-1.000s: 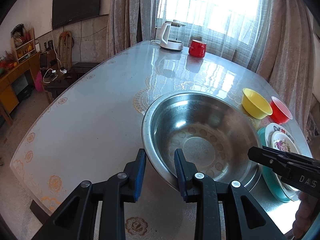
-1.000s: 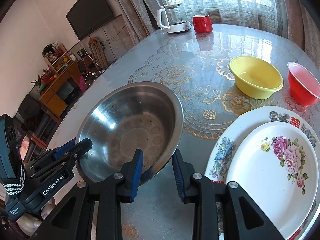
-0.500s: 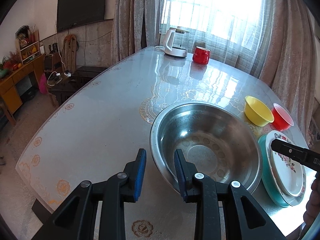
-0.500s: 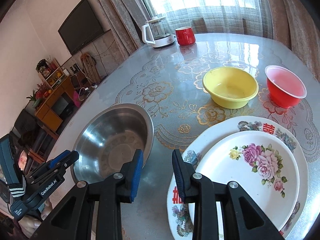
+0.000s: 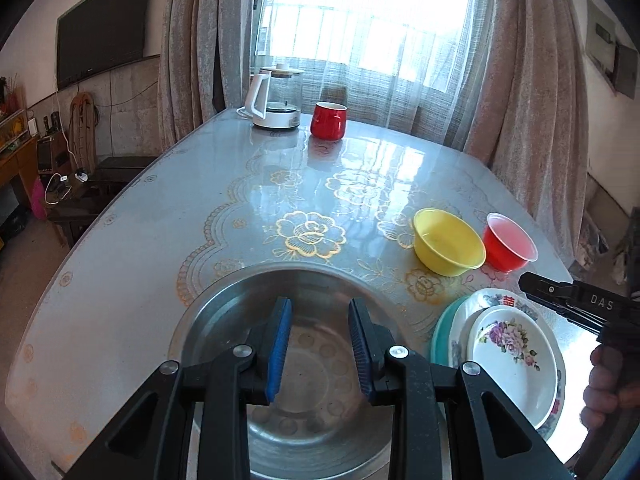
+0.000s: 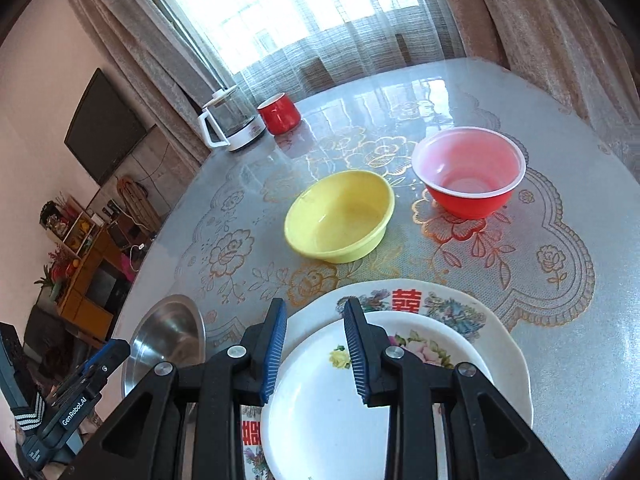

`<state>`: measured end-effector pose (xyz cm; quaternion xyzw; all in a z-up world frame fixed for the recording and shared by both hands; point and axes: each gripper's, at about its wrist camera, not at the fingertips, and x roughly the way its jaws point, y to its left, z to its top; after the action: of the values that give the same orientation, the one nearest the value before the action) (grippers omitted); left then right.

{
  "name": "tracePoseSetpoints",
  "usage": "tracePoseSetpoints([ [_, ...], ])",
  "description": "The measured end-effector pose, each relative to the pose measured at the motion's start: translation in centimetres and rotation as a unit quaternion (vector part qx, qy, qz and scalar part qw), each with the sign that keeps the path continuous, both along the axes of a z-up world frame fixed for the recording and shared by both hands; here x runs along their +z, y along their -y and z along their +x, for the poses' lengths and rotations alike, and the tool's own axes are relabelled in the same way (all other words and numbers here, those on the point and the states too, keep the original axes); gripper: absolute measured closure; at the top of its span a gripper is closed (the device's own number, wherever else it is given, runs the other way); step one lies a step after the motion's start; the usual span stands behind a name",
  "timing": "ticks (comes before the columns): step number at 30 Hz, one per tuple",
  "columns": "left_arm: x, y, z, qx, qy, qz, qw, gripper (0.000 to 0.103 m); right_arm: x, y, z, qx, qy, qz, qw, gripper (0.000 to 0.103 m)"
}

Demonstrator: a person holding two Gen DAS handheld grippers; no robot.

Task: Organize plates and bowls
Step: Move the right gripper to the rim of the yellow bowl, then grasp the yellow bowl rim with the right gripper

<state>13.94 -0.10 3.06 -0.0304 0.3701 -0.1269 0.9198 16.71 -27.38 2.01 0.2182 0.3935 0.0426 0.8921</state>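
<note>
Left gripper [image 5: 318, 344]: jaws slightly spread, empty, above steel basin [image 5: 224, 320]. Right gripper [image 6: 314, 350]: jaws slightly spread, empty, above near-right stacked floral plates [image 6: 460, 320].

Open desk [image 5: 132, 280] lies left of the steel basin [image 5: 224, 312] below my left tongs [image 5: 318, 344]. On the right, stacked plates [image 6: 496, 336] sit under my right tongs [image 6: 316, 350], with the yellow bowl [image 6: 340, 216] and red bowl [image 6: 468, 176] just beyond, a narrow gap between them. The kettle [image 5: 276, 98] and red mug [image 5: 329, 120] block the far edge.
</note>
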Motion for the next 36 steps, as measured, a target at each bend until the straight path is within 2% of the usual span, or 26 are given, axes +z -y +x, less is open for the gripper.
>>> tracePoseSetpoints([
  [2,0.3,1.3,1.2,-0.005,-0.005,-0.005,1.0000,0.073,0.1,1.0,0.6,-0.012,0.001,0.000,1.000,0.076],
  [4,0.4,2.8,2.6,-0.032,-0.013,-0.018,0.9992,0.073,0.0,1.9,1.3,-0.024,-0.003,-0.001,1.000,0.078],
  [6,0.5,4.4,3.6,-0.046,-0.014,-0.010,0.9988,0.073,-0.2,2.6,2.2,-0.032,-0.012,0.006,0.999,0.078],
  [8,0.3,6.1,4.5,-0.051,-0.013,0.014,0.9985,0.073,-0.6,3.2,3.2,-0.040,-0.024,0.010,0.999,0.078],
  [12,-0.1,8.4,6.9,-0.069,-0.034,0.012,0.9969,0.073,-1.4,3.6,5.3,-0.038,-0.045,0.029,0.998,0.078],
  [17,-1.7,9.7,10.3,-0.067,-0.094,-0.021,0.9931,0.073,-2.2,3.8,7.4,-0.047,-0.057,0.024,0.997,0.081],
  [22,-2.5,10.7,12.1,-0.068,-0.120,-0.051,0.9891,0.074,-2.7,4.2,8.5,-0.056,-0.061,0.017,0.996,0.084],
  [32,-4.7,12.6,15.3,-0.068,-0.163,-0.083,0.9809,0.074,-4.2,5.7,9.6,-0.067,-0.078,0.032,0.994,0.084],
  [34,-5.3,13.3,15.6,-0.071,-0.175,-0.078,0.9788,0.090,-4.4,5.8,9.7,-0.065,-0.078,0.034,0.994,0.087],
  [36,-5.4,13.8,15.5,-0.070,-0.169,-0.072,0.9805,0.091,-4.6,5.4,9.9,-0.051,-0.077,0.031,0.995,0.092],
])
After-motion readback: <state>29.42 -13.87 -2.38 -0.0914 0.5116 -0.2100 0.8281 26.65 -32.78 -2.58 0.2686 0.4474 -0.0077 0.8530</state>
